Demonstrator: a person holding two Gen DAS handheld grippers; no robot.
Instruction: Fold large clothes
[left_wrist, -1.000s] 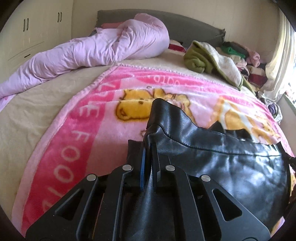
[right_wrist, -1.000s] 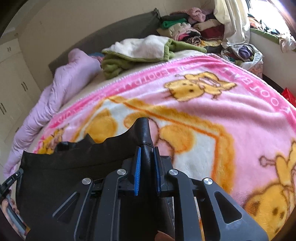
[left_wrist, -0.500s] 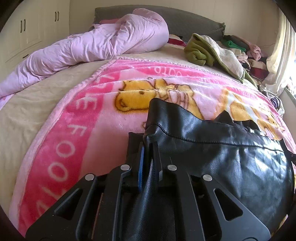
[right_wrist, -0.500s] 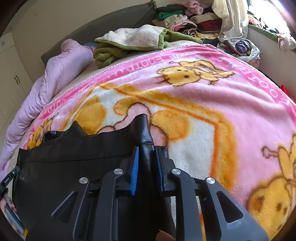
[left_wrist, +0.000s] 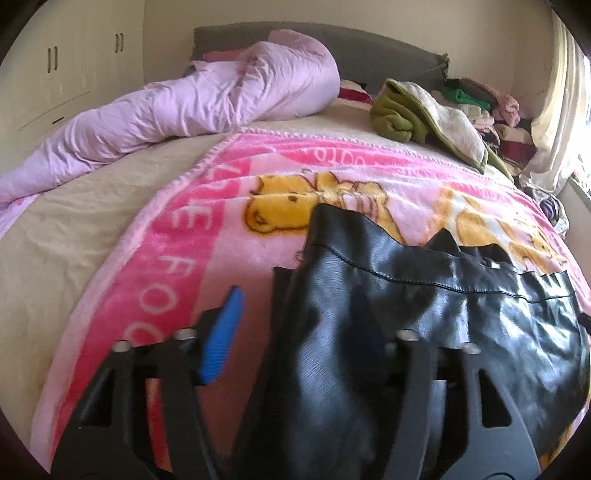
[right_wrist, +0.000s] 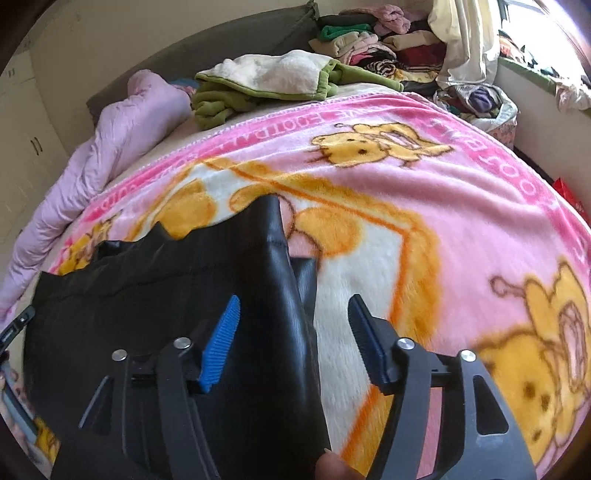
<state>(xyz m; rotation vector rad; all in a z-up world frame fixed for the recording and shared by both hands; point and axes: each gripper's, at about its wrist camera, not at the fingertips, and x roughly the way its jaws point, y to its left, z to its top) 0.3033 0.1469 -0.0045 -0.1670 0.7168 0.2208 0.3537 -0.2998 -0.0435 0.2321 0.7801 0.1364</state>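
Note:
A black leather garment (left_wrist: 424, 314) lies spread on the pink cartoon blanket (left_wrist: 177, 258). In the left wrist view its left edge runs between the fingers of my left gripper (left_wrist: 299, 336). The jaws are opening: the blue left pad (left_wrist: 221, 339) stands clear of the leather, and the right finger is hidden under it. In the right wrist view the garment (right_wrist: 166, 295) has its right edge between the fingers of my right gripper (right_wrist: 293, 341). These jaws are opening too, both pads off the leather.
A lilac duvet (left_wrist: 192, 107) lies bunched at the back left of the bed. A green-and-white blanket (left_wrist: 424, 110) sits folded near the grey headboard (left_wrist: 369, 48). Piled clothes (right_wrist: 380, 48) and a curtain (right_wrist: 465, 40) fill the far right corner. White wardrobes (left_wrist: 55, 66) stand left.
Both grippers were shut on the garment's edges and now stand wide apart, so the leather is let go. The right gripper has shifted slightly over the blanket.

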